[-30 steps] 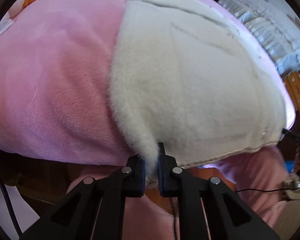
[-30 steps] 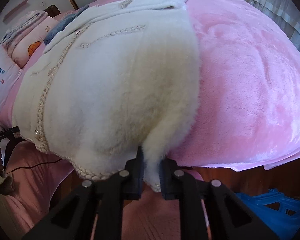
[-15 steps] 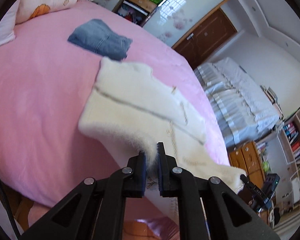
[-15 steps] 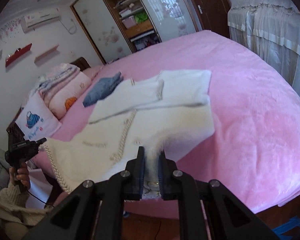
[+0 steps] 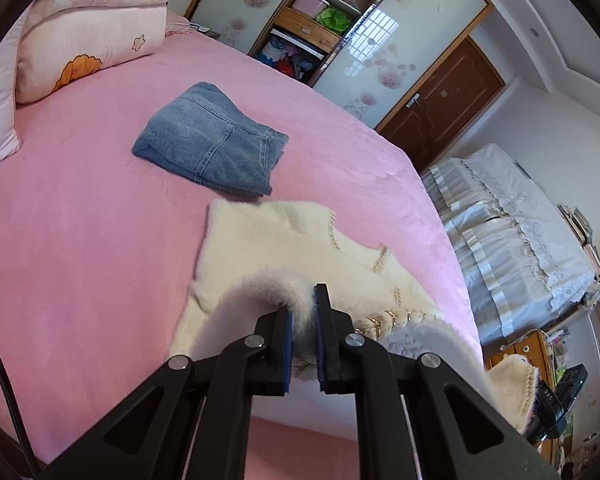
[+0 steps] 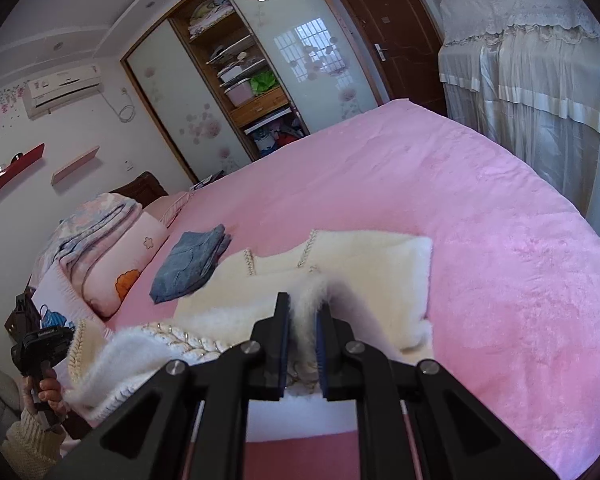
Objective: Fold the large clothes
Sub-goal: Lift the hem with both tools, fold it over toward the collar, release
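Left wrist: my left gripper (image 5: 303, 332) clamps fuzzy hem of cream cardigan (image 5: 268, 240), pads nearly closed on it. Right gripper (image 6: 302, 336) pinches hem likewise. Cardigan's far part lies on pink bedspread (image 5: 80, 240); folded jeans (image 5: 212, 140) at 11 o'clock.

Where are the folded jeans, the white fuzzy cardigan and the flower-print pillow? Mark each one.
folded jeans (image 5: 210, 140), left wrist view, middle of the top denim panel.
white fuzzy cardigan (image 6: 364, 264), right wrist view, flat part lying on the bed.
flower-print pillow (image 5: 88, 36), left wrist view, its pink front face.
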### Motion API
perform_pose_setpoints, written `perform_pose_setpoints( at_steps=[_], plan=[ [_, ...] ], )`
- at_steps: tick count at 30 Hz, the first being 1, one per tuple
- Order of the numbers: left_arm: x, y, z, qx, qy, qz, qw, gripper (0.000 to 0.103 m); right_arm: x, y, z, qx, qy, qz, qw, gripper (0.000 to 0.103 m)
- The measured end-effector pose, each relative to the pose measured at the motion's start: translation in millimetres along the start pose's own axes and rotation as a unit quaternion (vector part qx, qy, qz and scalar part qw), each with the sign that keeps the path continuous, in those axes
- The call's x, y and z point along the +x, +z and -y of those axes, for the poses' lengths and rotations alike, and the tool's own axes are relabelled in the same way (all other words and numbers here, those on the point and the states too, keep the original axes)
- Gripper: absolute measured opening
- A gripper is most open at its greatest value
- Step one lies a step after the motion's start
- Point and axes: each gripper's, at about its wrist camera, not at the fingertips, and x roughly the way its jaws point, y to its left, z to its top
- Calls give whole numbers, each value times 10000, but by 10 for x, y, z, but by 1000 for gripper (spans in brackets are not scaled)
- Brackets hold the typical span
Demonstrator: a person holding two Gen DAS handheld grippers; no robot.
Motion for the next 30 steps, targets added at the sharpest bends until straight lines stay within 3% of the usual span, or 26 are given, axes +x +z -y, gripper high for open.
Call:
perform_pose_setpoints(
  at_steps=[7, 12, 14, 18, 21, 23, 25, 26, 30],
  plan=[
    [456, 465, -3, 8, 304, 51, 9995, 7, 492, 339, 205, 231, -353, 43, 9991, 10],
    [1060, 797, -8, 146, 477, -62, 9987, 7, 1037, 619, 368, 328, -588, -33, 9977, 10],
    [1408, 883, -19, 182, 657, -205, 9975, 7, 1338, 688, 392, 337, -658, -201, 9971, 10],
    [2006, 953, -131, 134, 1038, -358, 9939, 7, 2019, 701, 454, 228, -1200, -584, 9908, 10],
    [2363, 924, -362, -103, 1280, -758, 9888, 8, 2393, 651, 684, 557, -1476, -1004, 9824, 10],
    [2508, 911, -492, -238, 1270, -1076, 9858, 8, 2546, 604, 878, 987, -1447, -1350, 9752, 12],
    [2551, 929, -535, -245, 1191, -1251, 9847, 9, 2544, 570, 1030, 1377, -1179, -1415, 9732, 14],
    [2549, 940, -532, -203, 1152, -1305, 9845, 11, 2497, 574, 1080, 1548, -1005, -1386, 9730, 17],
    [2495, 1049, -419, -75, 965, -1483, 9842, 15, 2226, 676, 1143, 1928, -619, -1213, 9717, 52]
  ],
)
